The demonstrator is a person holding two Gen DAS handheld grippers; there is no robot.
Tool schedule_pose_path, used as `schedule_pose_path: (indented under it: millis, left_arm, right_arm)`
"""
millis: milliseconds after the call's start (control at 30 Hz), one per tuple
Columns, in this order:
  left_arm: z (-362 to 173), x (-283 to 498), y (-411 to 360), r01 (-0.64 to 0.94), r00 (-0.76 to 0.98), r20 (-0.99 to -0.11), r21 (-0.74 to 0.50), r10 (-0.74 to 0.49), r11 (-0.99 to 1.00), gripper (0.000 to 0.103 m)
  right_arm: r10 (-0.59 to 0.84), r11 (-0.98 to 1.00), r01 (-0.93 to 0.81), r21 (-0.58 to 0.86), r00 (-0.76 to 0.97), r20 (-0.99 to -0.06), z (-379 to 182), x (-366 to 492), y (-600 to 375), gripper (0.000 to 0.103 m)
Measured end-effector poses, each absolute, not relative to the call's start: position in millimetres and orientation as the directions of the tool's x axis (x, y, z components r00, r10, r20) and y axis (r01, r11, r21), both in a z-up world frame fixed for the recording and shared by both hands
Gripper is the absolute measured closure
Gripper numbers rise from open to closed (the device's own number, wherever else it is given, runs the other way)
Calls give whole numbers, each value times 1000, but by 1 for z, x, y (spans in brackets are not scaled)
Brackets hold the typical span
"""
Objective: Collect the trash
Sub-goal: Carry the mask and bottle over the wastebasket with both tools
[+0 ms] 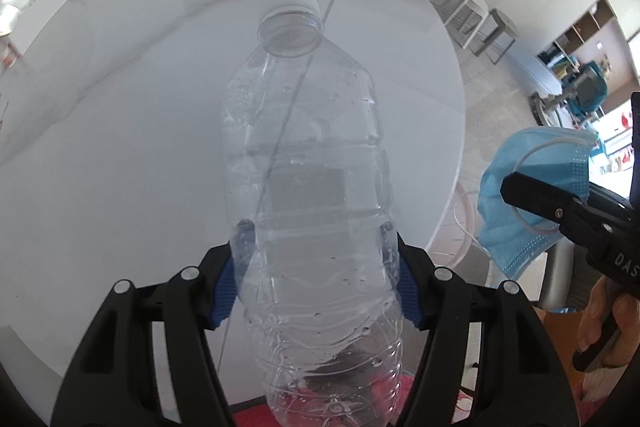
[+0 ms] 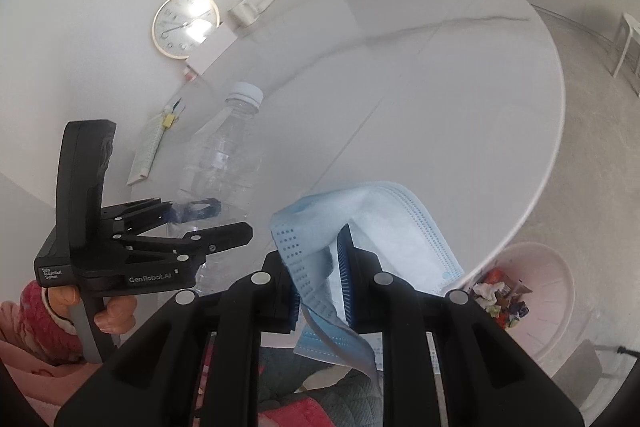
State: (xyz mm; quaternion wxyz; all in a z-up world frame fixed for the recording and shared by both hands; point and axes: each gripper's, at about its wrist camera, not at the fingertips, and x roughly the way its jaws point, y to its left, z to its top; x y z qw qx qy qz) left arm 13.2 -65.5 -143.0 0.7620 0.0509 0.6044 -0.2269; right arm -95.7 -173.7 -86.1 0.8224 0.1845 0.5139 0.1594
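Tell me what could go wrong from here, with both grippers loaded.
The left gripper pinches the thin clear bottle low on its body; it looks dented and could squirm out. The right gripper holds only a fold of the face mask, which might slip. The pink bin sits partly under the table edge, so drops may miss.

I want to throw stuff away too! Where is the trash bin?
In the right wrist view, the pink trash bin sits on the floor at lower right, just past the round table's edge, already holding wrappers, beyond the blue mask.
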Motion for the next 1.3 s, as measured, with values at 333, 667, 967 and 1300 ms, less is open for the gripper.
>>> schedule_pose_path:
  millis: [333, 667, 967, 1300]
  left_arm:
    - [-131, -8, -113, 661, 101, -925, -212, -365, 720, 41]
    - [-119, -39, -131, 719, 103, -933, -170, -346, 674, 41]
    - [-138, -51, -158, 556, 141, -957, -137, -255, 820, 41]
    - [-137, -81, -203, 467, 142, -953, -172, -266, 868, 40]
  right_arm:
    - [278, 865, 251, 434, 481, -831, -109, -140, -258, 85]
    - [203, 875, 353, 332, 357, -912, -207, -140, -327, 85]
    - [299, 898, 264, 351, 219, -929, -323, -105, -361, 6]
    - [295, 950, 70, 305, 124, -947, -317, -114, -368, 2]
